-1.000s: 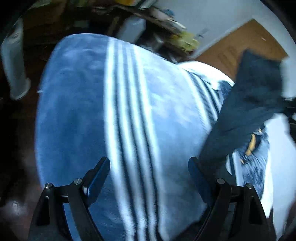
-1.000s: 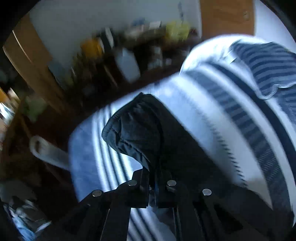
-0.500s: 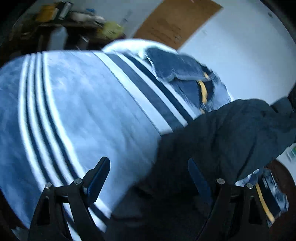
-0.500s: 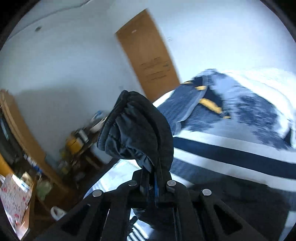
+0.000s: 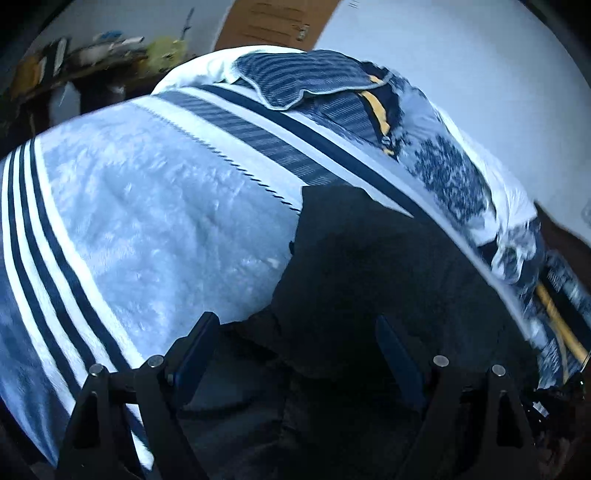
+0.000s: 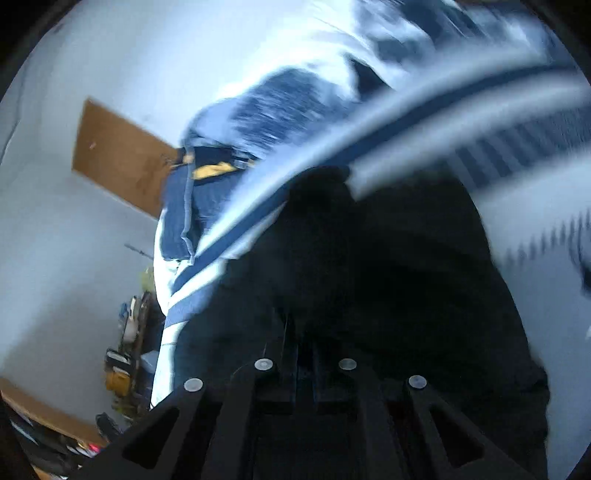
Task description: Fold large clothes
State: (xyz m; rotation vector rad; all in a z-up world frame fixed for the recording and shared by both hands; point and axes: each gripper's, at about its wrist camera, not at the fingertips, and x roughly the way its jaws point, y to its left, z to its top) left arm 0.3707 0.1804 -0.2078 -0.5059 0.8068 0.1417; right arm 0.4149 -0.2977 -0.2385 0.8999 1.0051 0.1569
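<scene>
fold under way, dark garment (image 5: pixel 369 280) partly laid on striped blanket (image 5: pixel 147 221)
your left gripper (image 5: pixel 291 354) gapes empty; right gripper (image 6: pixel 301 354), jaws just easing apart, pinches cloth; squaring remains.

The blanket (image 5: pixel 155 229) is a plush, fleecy cloth — soft nap, faint sheen — with woven dark stripes. On it lies a dark garment (image 5: pixel 369 266) of matt, finely textured fabric. Toward the bed's far edge, a striped pillow (image 5: pixel 306 77) looks like ribbed cotton. The door (image 5: pixel 273 18) is smooth brown wood — the wall (image 5: pixel 461 55) plain matt paint.
</scene>
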